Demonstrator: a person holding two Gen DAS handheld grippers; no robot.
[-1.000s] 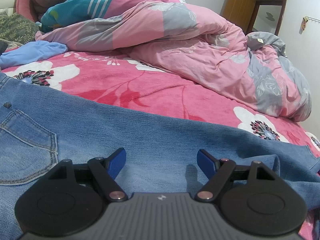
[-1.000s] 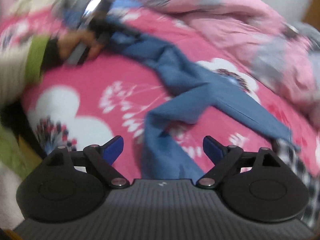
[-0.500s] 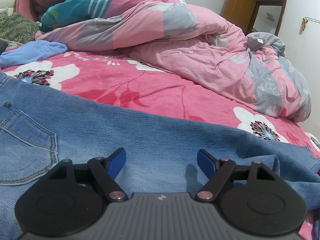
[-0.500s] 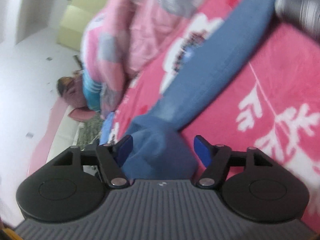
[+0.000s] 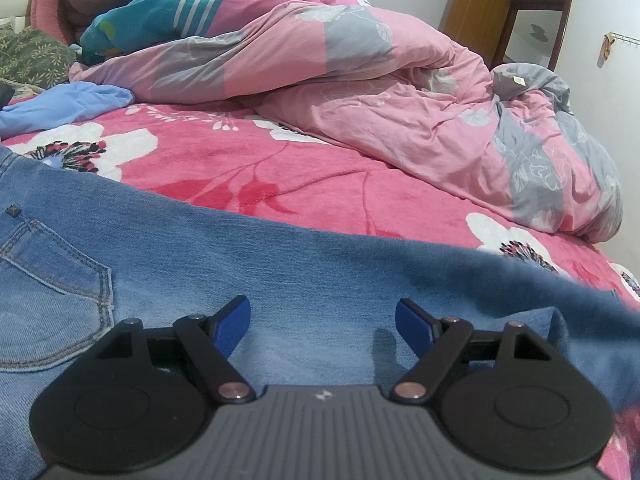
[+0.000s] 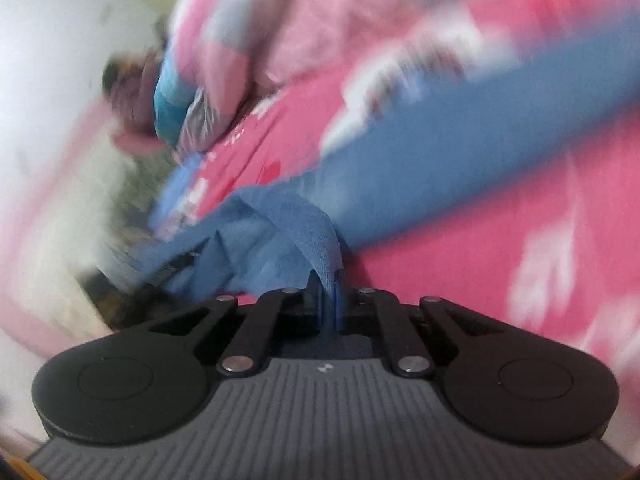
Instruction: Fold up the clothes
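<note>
jeans [image 5: 280, 280]: soft, heavy denim, best taken at the hem
left gripper [image 5: 322, 320]: spread wide, nothing held
right gripper [image 6: 329, 296]: clamped on bunched denim

Left gripper [image 5: 322, 315] tilted down a bit, jaws standing wide apart, blue pads [image 5: 231, 322] clear on both sides with nothing pinched between them, just hovering low over denim. Right gripper [image 6: 329, 295] angled down too and rolled over sideways, view all smeared with blur. Jaws clamped right together, a fold of the jeans leg [image 6: 304, 232] nipped between the pads, cloth bunching up just ahead of the tips.
</note>
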